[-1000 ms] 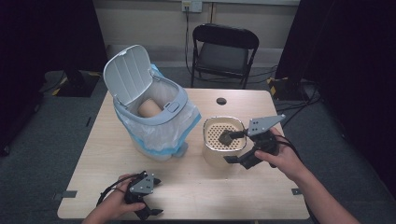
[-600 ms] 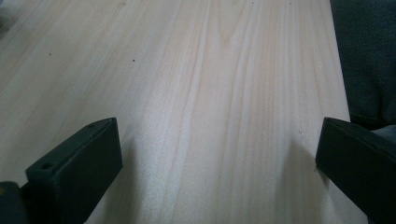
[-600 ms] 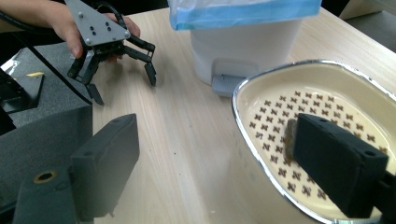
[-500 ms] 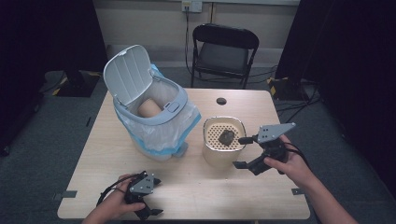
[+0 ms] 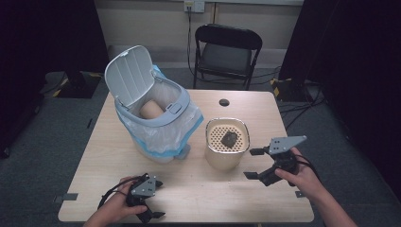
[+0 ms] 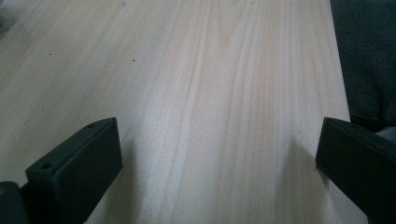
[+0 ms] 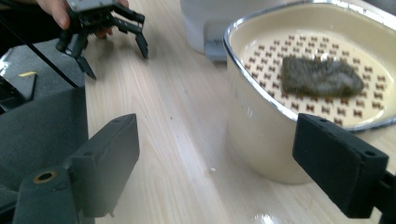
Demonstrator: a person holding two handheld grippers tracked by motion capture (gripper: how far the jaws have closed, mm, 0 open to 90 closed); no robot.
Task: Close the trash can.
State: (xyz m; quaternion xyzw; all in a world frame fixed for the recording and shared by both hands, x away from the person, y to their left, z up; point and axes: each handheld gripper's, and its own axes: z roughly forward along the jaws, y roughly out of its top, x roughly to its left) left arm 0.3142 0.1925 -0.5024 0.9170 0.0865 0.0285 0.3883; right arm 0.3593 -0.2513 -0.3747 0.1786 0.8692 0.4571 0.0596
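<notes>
Table [image 5: 198, 189] of pale wood grain carries everything we see here. At its near left corner we find the left gripper [image 5: 150, 204], held low over the wood in a hand, its jaws spread wide with only bare board between them in the left gripper view. Farther back on the left stands a white plastic bin [image 5: 156, 118] lined with a clear blue-edged bag, its flip lid tilted up and open; a tan rounded object [image 5: 151, 109] lies inside it. Right of the bin, near the middle of the table, sits a cream round container with a perforated insert [image 5: 227, 158]. A dark grey lumpy scrap [image 5: 230, 139] rests on that insert, untouched. At the near right, the right gripper [image 5: 255, 163] hovers just beside the container, jaws spread apart and holding nothing.
</notes>
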